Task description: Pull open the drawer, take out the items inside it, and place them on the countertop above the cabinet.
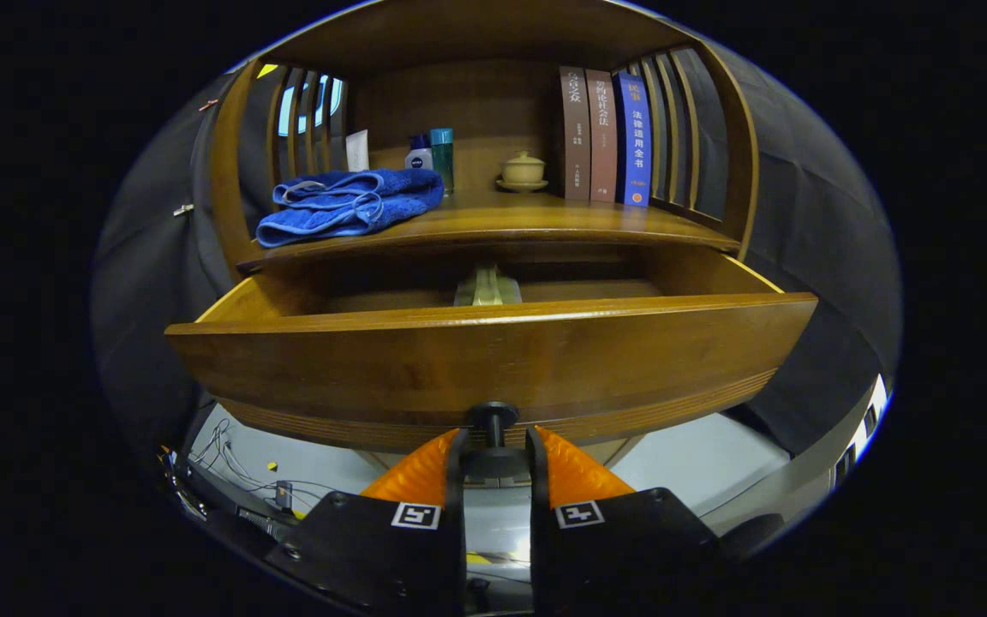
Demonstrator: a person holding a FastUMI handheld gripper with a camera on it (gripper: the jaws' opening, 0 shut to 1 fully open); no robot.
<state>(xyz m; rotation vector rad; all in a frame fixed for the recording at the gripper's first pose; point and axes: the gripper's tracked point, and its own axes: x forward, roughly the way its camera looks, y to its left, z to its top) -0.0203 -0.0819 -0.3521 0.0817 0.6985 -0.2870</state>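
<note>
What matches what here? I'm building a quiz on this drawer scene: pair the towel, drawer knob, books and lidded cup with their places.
1 blue towel
2 drawer knob
3 books
4 lidded cup

A between the claw fingers
B upright at the countertop's right end
C folded on the countertop's left part
D mid-countertop, left of the books

Pairs: 1-C, 2-A, 3-B, 4-D

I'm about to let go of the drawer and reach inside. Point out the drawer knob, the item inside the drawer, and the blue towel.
drawer knob (pixel 493 417): gripper view, its round head between the fingers.
item in the drawer (pixel 487 287): gripper view, its top above the drawer front.
blue towel (pixel 348 204): gripper view, middle of the folds.
</note>
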